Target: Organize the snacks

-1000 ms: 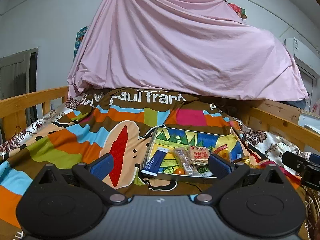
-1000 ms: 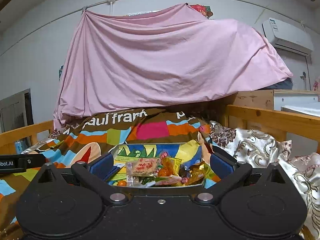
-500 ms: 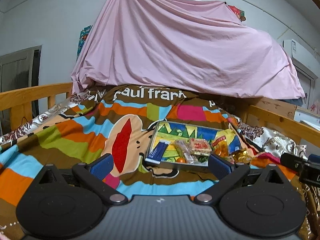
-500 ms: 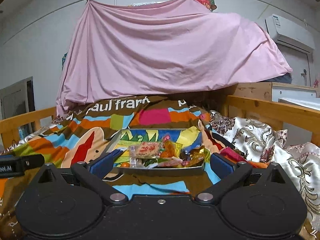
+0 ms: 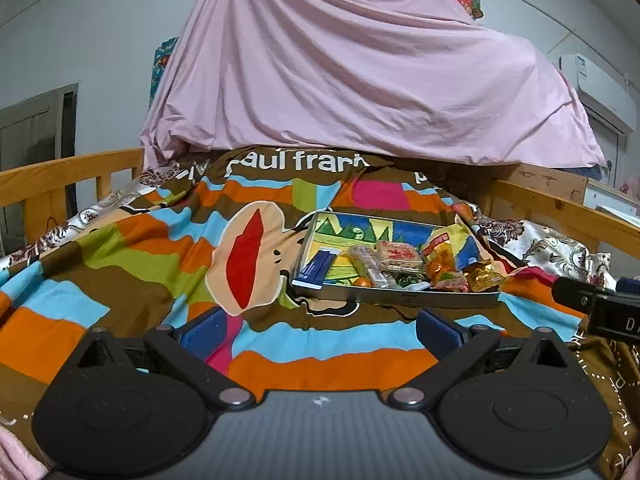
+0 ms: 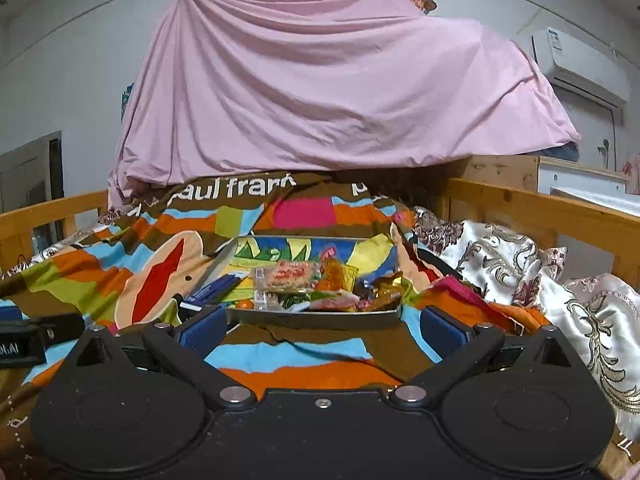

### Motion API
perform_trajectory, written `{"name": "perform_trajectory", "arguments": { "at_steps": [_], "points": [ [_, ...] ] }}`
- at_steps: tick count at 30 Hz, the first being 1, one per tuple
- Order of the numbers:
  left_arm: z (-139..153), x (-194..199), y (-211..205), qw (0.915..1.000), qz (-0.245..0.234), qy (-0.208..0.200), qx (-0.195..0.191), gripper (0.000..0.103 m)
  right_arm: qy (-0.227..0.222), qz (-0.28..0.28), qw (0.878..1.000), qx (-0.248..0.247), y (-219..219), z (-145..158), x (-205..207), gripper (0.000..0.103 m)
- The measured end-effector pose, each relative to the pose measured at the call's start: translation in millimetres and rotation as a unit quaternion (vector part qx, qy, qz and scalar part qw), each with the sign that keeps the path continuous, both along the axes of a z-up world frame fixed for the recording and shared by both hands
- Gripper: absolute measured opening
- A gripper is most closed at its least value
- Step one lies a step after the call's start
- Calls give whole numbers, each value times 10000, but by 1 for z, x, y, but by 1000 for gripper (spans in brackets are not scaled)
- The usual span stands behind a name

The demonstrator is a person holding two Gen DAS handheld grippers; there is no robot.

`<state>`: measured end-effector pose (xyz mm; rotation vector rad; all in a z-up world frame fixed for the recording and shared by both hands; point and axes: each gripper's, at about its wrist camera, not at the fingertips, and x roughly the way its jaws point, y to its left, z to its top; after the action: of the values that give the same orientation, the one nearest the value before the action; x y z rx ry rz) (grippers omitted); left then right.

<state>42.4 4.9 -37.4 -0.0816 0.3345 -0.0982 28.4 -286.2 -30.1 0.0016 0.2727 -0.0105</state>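
**Tongs spread wide, both empty, tray of snacks ahead on the bed**

Both tongs are released w/ nothing between them. Your left tongs (image 5: 320,332) hang above the striped blanket (image 5: 120,264), short of the tray (image 5: 400,300) & a bit left of it. Your right tongs (image 6: 320,330) sit just before the tray's near rim (image 6: 312,318), roughly centred on it.

L to R in the tray, from the left wrist cam: blue box (image 5: 318,266) lying over the left rim, clear packet (image 5: 364,262), small orange sweet (image 5: 362,282) at the near edge, red-print cracker pack (image 5: 400,254) on top of the pile, orange bag (image 5: 440,256), gold wrappers (image 5: 484,274) at the right end. All lie jumbled & touching.

Wooden bed rail (image 5: 60,176) runs on the left, pink sheet (image 5: 360,80) hangs behind, patterned satin cover (image 6: 560,288) bunches on the right.
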Motion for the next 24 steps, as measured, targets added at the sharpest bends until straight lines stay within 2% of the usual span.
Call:
{"name": "perform_trajectory", "arguments": {
  "at_steps": [6, 24],
  "points": [
    [-2, 2, 6, 9999, 98, 72, -107, 103, 264, 130, 9996, -33, 5, -6, 6, 102],
    [-9, 8, -1, 9991, 105, 398, 96, 103, 514, 70, 9987, 13, 3, -11, 13, 102]
  ]
}}
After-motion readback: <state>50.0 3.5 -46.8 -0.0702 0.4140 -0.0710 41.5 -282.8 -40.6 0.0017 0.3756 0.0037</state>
